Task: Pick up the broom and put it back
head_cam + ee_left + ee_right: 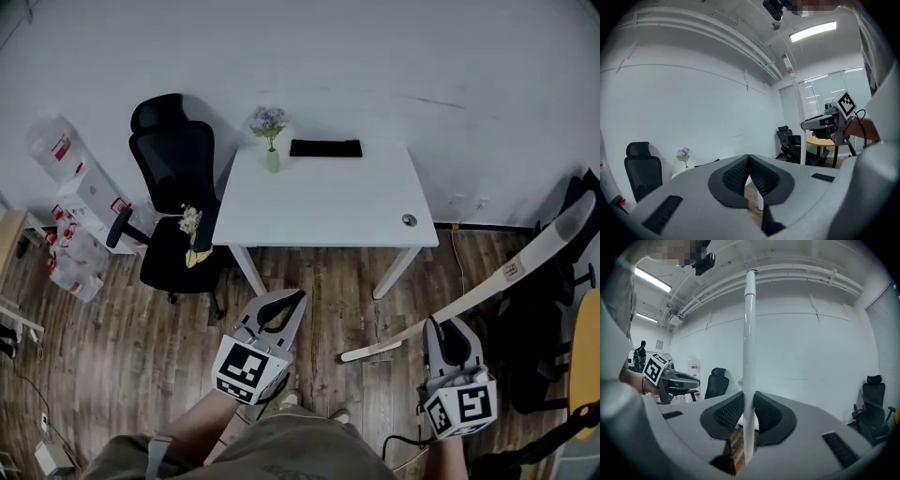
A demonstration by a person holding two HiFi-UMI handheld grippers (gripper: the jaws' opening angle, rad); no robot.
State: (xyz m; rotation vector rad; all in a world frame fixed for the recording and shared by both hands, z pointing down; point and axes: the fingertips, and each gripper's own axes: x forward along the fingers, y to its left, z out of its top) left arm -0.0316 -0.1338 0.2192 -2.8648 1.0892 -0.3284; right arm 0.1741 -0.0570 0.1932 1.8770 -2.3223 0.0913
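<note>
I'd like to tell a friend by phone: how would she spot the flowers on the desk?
Find the white table by the back wall. At its far left corner, beside a flat black pad, stands a pale vase of purple flowers. The other, yellowish bunch lies on the black chair.

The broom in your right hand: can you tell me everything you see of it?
The broom is a long, smooth, white pole, plastic or painted metal by its look, with a joint seam high up and a small label. The right hand-held gripper clamps it between dark ribbed pads. It slants above the wood floor, broadening toward its far end; bristles aren't discernible.
</note>
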